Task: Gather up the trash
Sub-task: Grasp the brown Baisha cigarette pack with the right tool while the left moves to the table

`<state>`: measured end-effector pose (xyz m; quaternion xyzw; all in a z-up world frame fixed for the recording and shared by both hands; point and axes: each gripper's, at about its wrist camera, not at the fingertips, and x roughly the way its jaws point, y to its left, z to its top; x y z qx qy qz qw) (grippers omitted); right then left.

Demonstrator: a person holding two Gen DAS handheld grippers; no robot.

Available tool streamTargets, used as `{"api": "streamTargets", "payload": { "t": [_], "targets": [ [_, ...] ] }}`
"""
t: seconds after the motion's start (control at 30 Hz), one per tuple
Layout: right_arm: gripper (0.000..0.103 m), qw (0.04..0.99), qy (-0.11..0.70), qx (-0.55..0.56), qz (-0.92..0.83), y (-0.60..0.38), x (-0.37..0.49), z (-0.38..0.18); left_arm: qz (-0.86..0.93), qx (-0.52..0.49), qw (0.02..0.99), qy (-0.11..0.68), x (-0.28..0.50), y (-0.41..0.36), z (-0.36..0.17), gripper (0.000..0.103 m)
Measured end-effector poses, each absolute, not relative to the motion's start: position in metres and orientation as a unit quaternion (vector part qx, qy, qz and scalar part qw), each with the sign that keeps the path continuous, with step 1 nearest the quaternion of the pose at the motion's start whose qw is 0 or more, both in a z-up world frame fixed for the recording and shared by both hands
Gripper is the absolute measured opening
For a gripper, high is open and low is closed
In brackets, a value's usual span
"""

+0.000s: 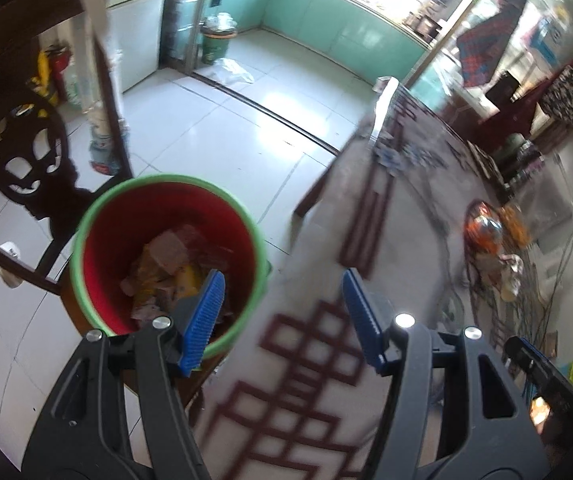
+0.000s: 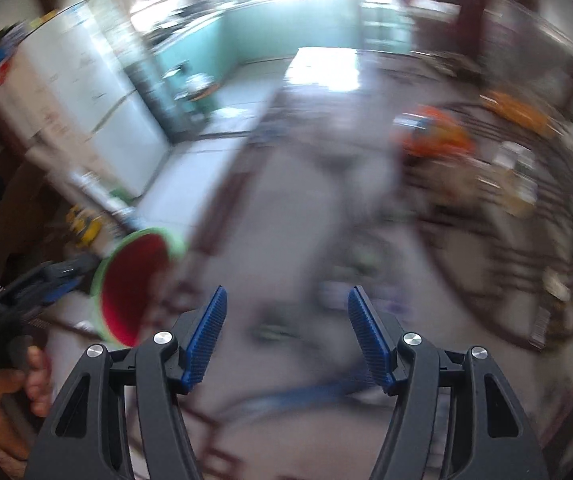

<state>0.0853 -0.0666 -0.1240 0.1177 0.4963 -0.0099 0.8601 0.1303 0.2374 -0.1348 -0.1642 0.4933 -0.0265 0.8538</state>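
Beside the table (image 1: 386, 248), on a dark wooden chair (image 1: 26, 152), stands the red bucket (image 1: 166, 248) with a green rim, and crumpled paper trash (image 1: 166, 268) lies inside it. My left gripper (image 1: 282, 316) hangs over the bucket's edge and the tablecloth, jaws spread with nothing between them. My right gripper (image 2: 286, 336) is over the blurred table, jaws also spread and empty.

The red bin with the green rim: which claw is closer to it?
Left. The left claw hangs at the bin's rim, one finger over the trash inside. The right claw is over the table, the bin off to its left.
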Motion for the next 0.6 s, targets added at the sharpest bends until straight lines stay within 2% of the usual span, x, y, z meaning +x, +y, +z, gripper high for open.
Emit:
{"api": "streamTargets", "payload": {
  "t": [0.2,0.27,0.6],
  "targets": [
    [0.062,0.837,0.505,0.150,-0.147,-0.191,0.056,-0.144,-0.041,-0.144,0.859,0.489,0.126,0.190,-0.128,0.059],
    [0.065,0.828,0.513,0.158,-0.163,-0.218,0.050,-0.152,-0.042,-0.143,0.858,0.491,0.125,0.173,-0.126,0.059],
    [0.066,0.804,0.556,0.175,-0.117,-0.267,0.051,-0.203,-0.076,-0.125,0.852,0.503,0.122,0.062,-0.122,0.059]
  ]
}}
